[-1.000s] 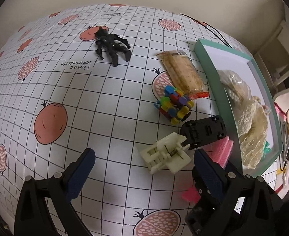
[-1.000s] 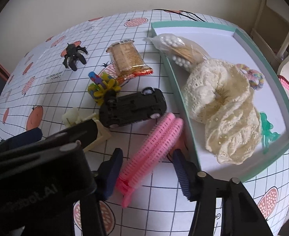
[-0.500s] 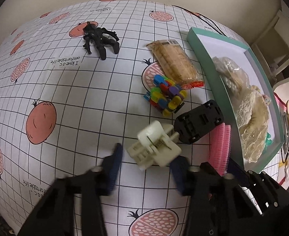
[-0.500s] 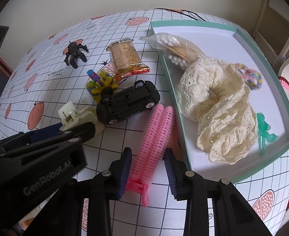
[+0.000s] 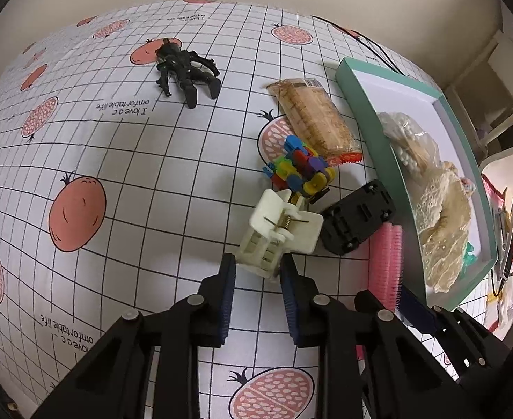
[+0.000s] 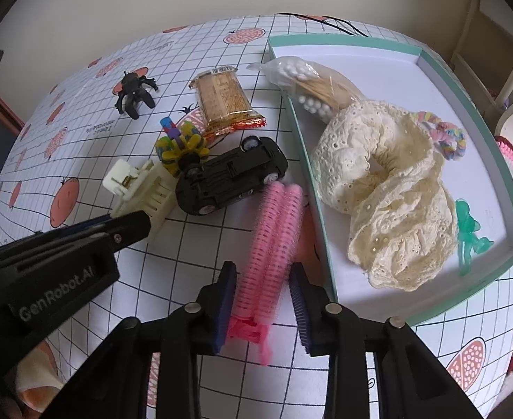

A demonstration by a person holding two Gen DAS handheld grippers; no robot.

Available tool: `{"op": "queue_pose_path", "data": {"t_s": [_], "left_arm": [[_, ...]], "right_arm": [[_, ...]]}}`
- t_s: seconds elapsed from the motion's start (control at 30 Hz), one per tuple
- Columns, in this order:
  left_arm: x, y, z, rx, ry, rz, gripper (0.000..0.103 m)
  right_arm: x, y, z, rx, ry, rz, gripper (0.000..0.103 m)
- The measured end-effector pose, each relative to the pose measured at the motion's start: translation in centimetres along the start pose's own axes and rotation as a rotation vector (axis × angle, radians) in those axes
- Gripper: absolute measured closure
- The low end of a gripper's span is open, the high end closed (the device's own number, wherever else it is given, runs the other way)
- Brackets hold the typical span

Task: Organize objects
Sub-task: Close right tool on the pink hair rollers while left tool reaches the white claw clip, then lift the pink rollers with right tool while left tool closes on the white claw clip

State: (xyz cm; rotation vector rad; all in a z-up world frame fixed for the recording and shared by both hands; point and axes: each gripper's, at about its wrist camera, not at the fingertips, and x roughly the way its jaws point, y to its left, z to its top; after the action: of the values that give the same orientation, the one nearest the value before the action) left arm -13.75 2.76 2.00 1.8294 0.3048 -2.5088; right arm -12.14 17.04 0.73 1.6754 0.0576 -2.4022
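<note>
Beside the teal tray (image 6: 473, 80), the right gripper (image 6: 262, 281) is clamped on the pink hair roller (image 6: 277, 237), which lies just left of the tray's wall. Further left of the tray, past the overturned black toy car (image 6: 232, 178), the left gripper (image 5: 258, 272) grips the cream hair claw clip (image 5: 277, 237).

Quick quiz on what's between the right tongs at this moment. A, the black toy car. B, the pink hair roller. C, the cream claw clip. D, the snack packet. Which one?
B: the right tongs have a pad on each side of the pink hair roller, while the cream claw clip sits between the left tongs.
</note>
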Motion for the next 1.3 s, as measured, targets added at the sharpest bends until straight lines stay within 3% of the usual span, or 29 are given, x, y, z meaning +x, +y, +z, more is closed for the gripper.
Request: {"op": "queue_pose_path", "data": {"t_s": [0.47,0.93,1.3], "left_arm": [[-1.2,1.4,-0.9,-0.016,-0.034,-0.019,0.100],[-3.6,1.1,0.6,-0.063,-0.124,-0.067,0.101],[-5.8,-0.3,1.3,-0.032,-0.235,-0.068,0.101]], "right_arm": [[-1.2,-0.1,0.1,-0.013,-0.033,0.011,0.074],[-3.9,1.0,0.6,-0.048,-0.175,0.049,0.074],[-5.6,0.8,1.1,-0.050,-0.268,0.056,0.074]]}}
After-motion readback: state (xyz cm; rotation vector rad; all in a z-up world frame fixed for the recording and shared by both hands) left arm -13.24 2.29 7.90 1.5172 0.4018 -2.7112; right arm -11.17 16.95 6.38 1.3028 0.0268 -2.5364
